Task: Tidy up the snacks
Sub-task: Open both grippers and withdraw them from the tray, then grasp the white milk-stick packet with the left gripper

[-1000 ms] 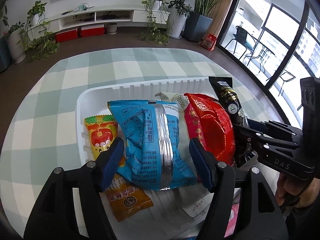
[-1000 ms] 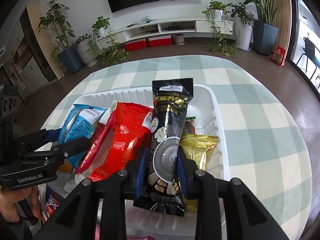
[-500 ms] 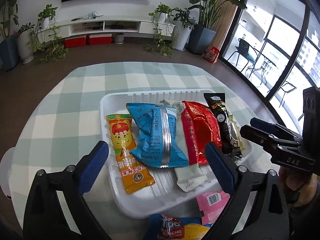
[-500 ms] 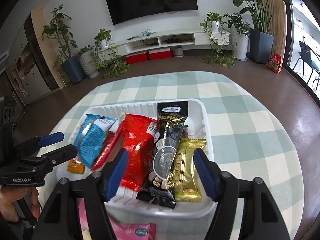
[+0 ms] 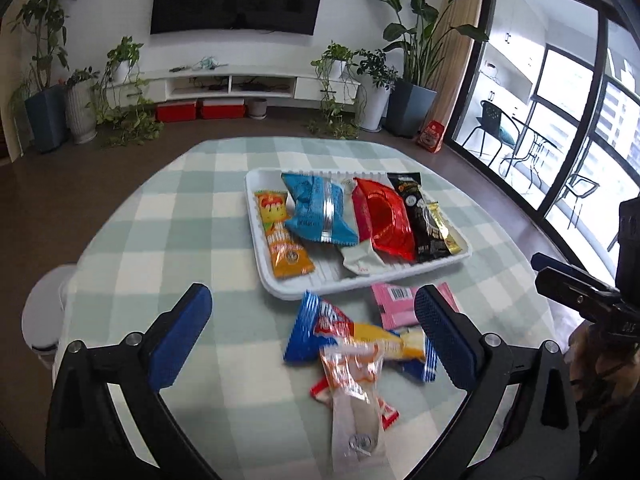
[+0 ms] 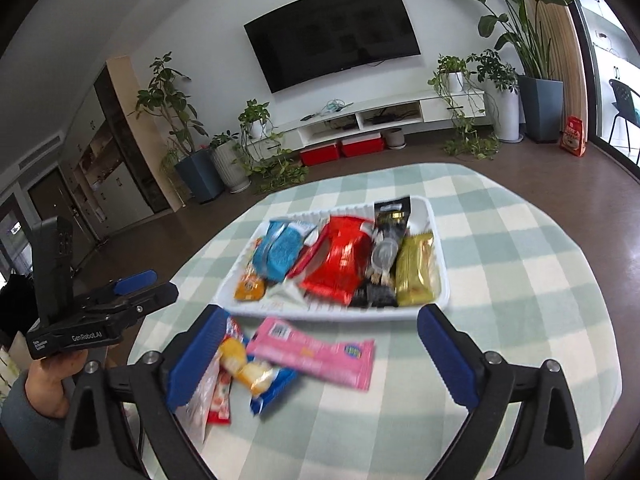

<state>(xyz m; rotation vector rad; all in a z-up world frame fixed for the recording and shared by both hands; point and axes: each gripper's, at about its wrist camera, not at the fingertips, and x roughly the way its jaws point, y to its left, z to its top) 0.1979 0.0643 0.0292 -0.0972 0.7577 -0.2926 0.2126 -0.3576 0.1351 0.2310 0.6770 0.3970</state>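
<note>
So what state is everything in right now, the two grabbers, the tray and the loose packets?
left gripper: open, empty
right gripper: open, empty
white tray: holds a row of packets
blue bag: lying in the tray
pink packet: on the tablecloth, outside the tray
blue cake packet: outside the tray, under a clear wrapper

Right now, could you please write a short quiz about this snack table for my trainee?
1. True or false: the pink packet lies inside the white tray.
2. Which packet sits at the tray's right end: A gold, B blue, C orange?
3. Fill in: the left hand-held gripper and right hand-held gripper are both ____.

Key: 1 false; 2 A; 3 open.
</note>
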